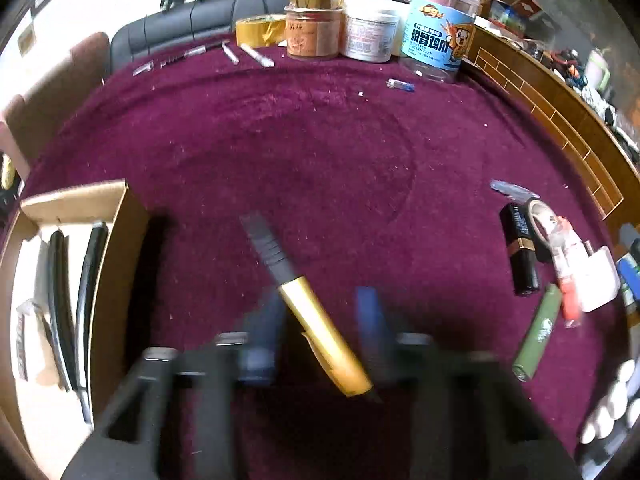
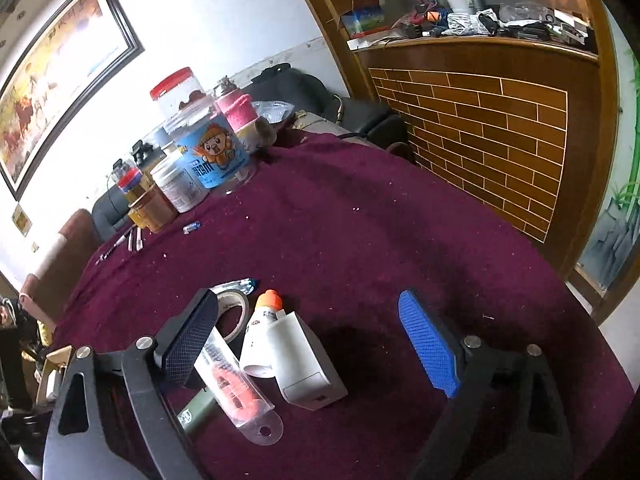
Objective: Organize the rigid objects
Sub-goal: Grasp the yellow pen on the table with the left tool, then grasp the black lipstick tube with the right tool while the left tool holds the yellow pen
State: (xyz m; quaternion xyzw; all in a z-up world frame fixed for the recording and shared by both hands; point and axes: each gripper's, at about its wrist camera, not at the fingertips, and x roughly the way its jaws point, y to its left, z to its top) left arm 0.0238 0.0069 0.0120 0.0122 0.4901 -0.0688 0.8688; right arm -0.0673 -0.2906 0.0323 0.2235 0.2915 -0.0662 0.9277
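Observation:
In the left wrist view a gold pen [image 1: 320,328] with a black cap slants between the blurred blue pads of my left gripper [image 1: 320,294], which is shut on its barrel. A cardboard box [image 1: 116,240] at the left holds dark pens [image 1: 58,280]. My right gripper [image 2: 306,294] hangs open over a pile on the cloth, gripping nothing. The pile holds a white adapter [image 2: 308,364], a glue bottle [image 2: 262,332] with an orange cap, an orange tool in a clear pack [image 2: 232,384], a tape roll [image 2: 236,308] and a green lighter [image 2: 196,408]. A black lipstick [image 1: 520,252] lies beside them.
Jars and tubs [image 1: 368,32] and a yellow tape roll [image 1: 260,30] crowd the far edge of the purple cloth [image 1: 320,160]. Loose pens [image 1: 256,56] and a small blue piece [image 1: 400,85] lie near them. A brick-patterned wooden counter [image 2: 500,128] stands right of the table.

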